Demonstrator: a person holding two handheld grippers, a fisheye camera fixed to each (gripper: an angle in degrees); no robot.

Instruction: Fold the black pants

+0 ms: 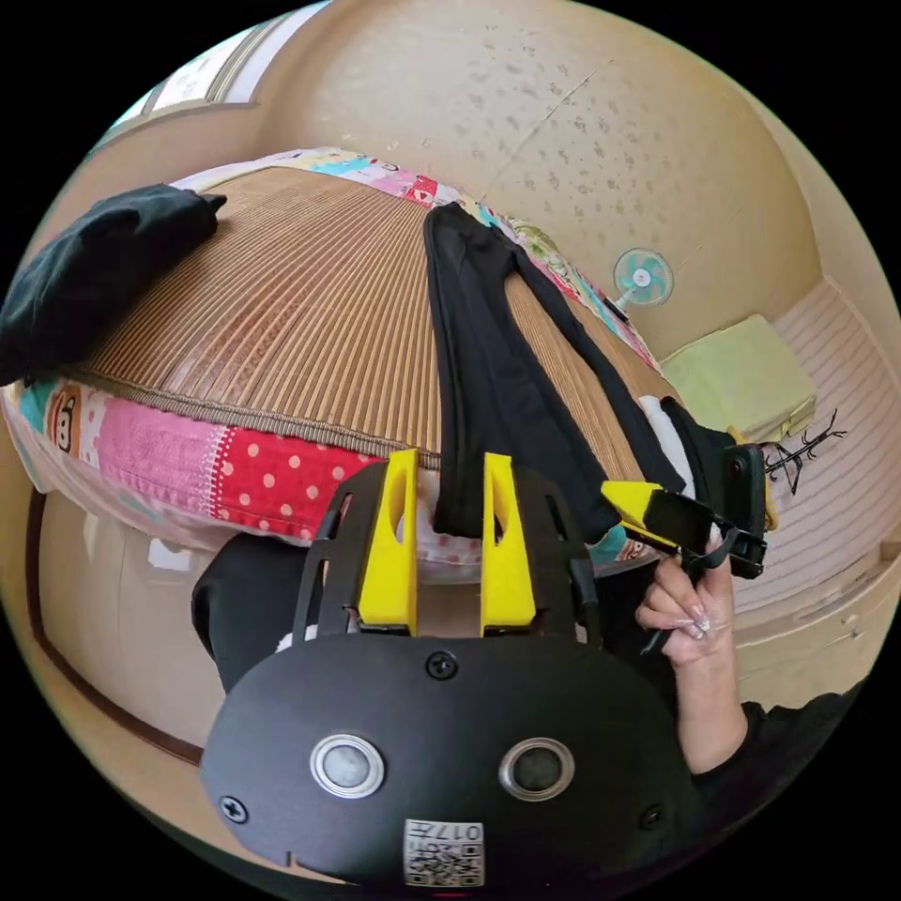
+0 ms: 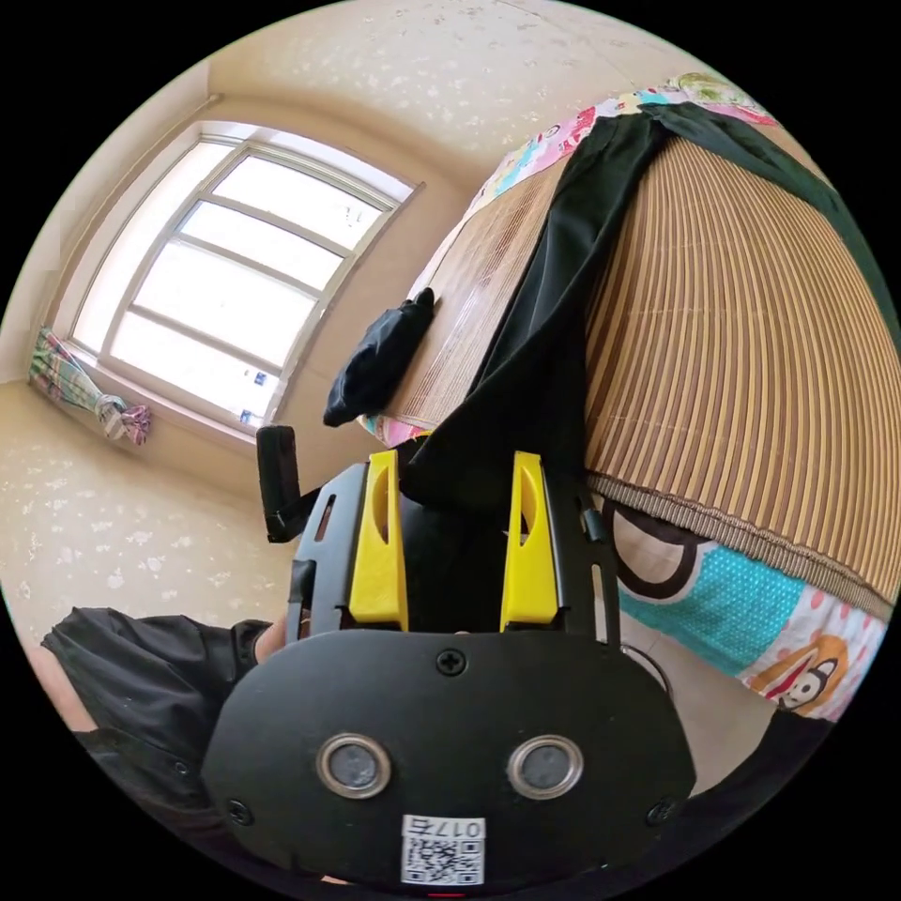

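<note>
The black pants (image 1: 488,375) lie lengthwise on a bamboo mat (image 1: 310,319) on the bed, joined at the far end with two legs running toward me. One leg end hangs over the bed's edge between the yellow jaws of my left gripper (image 1: 449,526), which stand apart around it. A hand holds my right gripper (image 1: 657,511) at the other leg's end, at the mat's near right corner. In the right gripper view, black pants cloth (image 2: 535,357) widens down into the right gripper (image 2: 455,535), whose jaws stand wide apart with the cloth between them.
A dark bundled garment (image 1: 103,272) (image 2: 375,361) rests on the mat's far corner. A patchwork quilt (image 1: 235,469) lies under the mat. A small fan (image 1: 643,277) and a yellow-green cushion (image 1: 741,375) sit by the wall. A window (image 2: 225,282) is behind the bed.
</note>
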